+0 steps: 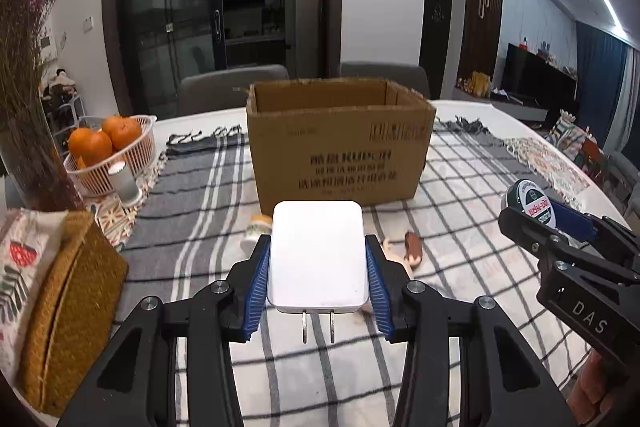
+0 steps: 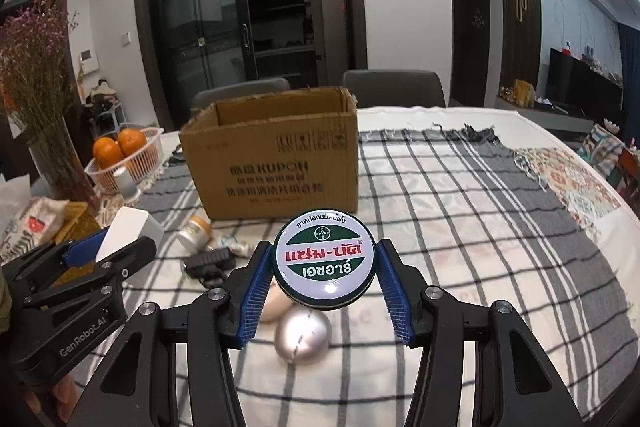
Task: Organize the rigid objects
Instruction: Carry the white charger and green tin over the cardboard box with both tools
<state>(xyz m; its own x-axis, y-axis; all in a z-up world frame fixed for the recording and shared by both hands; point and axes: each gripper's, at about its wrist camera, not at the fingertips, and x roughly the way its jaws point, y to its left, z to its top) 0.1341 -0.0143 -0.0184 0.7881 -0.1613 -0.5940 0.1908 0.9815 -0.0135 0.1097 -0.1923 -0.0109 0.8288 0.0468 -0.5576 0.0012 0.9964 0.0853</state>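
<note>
My left gripper (image 1: 318, 259) is shut on a white plug adapter (image 1: 318, 251), its two prongs pointing back toward the camera, held above the checked cloth. My right gripper (image 2: 324, 267) is shut on a round balm tin (image 2: 325, 258) with a green, white and red label; the same tin (image 1: 530, 201) shows at the right edge of the left wrist view. An open cardboard box (image 1: 340, 143) stands ahead of both grippers in the middle of the table. Under the right gripper lie a silver egg-shaped object (image 2: 303, 339), a pale egg (image 2: 276, 301), a black item (image 2: 210, 263) and a small jar (image 2: 195, 231).
A white basket of oranges (image 1: 110, 151) and a small white cylinder (image 1: 124, 183) stand at the left, with dried flowers (image 1: 28, 67) and a woven box (image 1: 68, 311) nearer. Small toy figures (image 1: 412, 247) lie before the box. Two chairs (image 2: 394, 89) stand behind the table.
</note>
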